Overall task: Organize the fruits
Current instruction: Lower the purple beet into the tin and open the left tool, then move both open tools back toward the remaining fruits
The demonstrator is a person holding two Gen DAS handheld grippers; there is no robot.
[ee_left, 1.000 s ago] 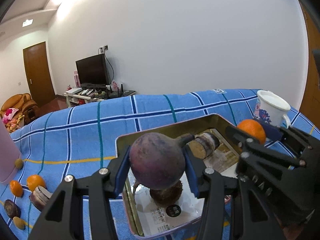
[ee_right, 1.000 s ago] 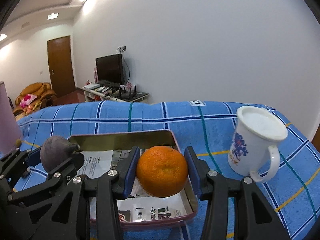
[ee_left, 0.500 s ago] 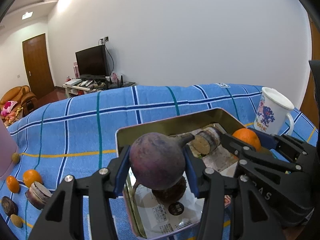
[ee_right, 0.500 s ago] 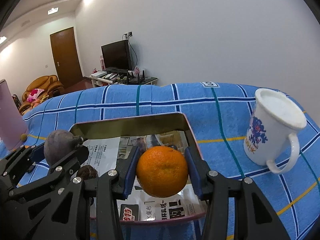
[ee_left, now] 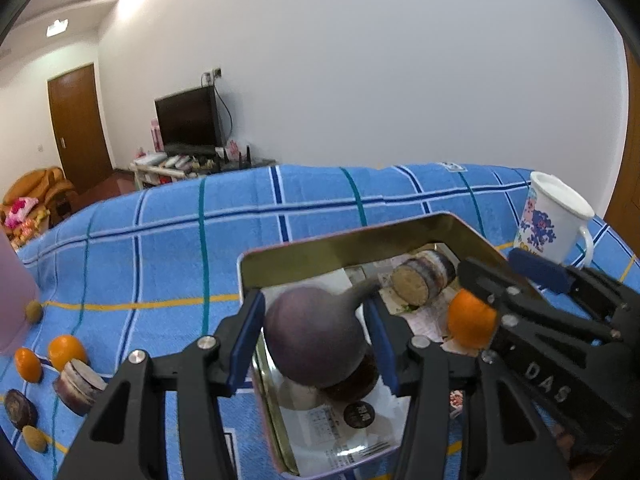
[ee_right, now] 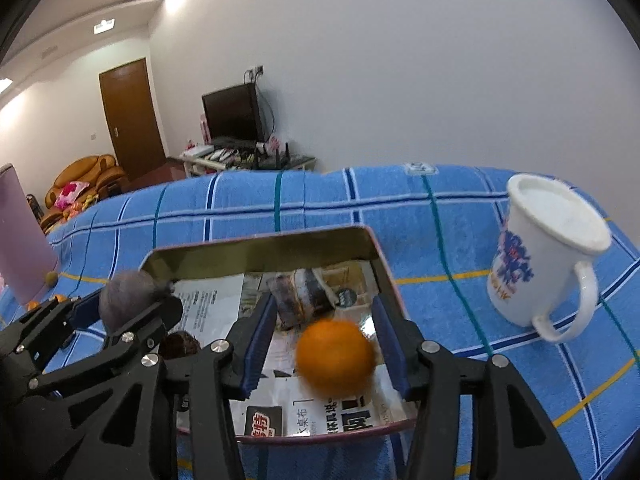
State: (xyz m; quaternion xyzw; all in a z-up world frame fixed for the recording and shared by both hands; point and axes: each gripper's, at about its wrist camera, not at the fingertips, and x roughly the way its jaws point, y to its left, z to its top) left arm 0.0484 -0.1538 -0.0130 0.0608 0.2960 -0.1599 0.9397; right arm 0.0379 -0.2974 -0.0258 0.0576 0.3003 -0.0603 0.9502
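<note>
- Two grippers hang over a metal tin [ee_left: 360, 240] that sits on a blue checked cloth [ee_left: 168, 248].
- The left gripper [ee_left: 316, 344] has a round purple fruit [ee_left: 316, 336] between its blue pads. Its jaws are opening, and gaps show on both sides of the fruit, so the pads are not pressing on it.
- The right gripper [ee_right: 324, 344] is opening its jaws too. An orange [ee_right: 334, 356] sits between them, blurry, and not touching either pad. It is just above the paper in the tin.
- Inside the tin lies printed paper, a cut chunk of fruit [ee_left: 420, 276] with a purple skin near the far wall, and a dark round fruit [ee_left: 356, 380] under the purple one.
- A white mug [ee_right: 548, 256] with a blue picture stands on the cloth, to the right of the tin.
- More fruits [ee_left: 44, 372] lie on the cloth, far off to the left, well apart from the tin.
</note>
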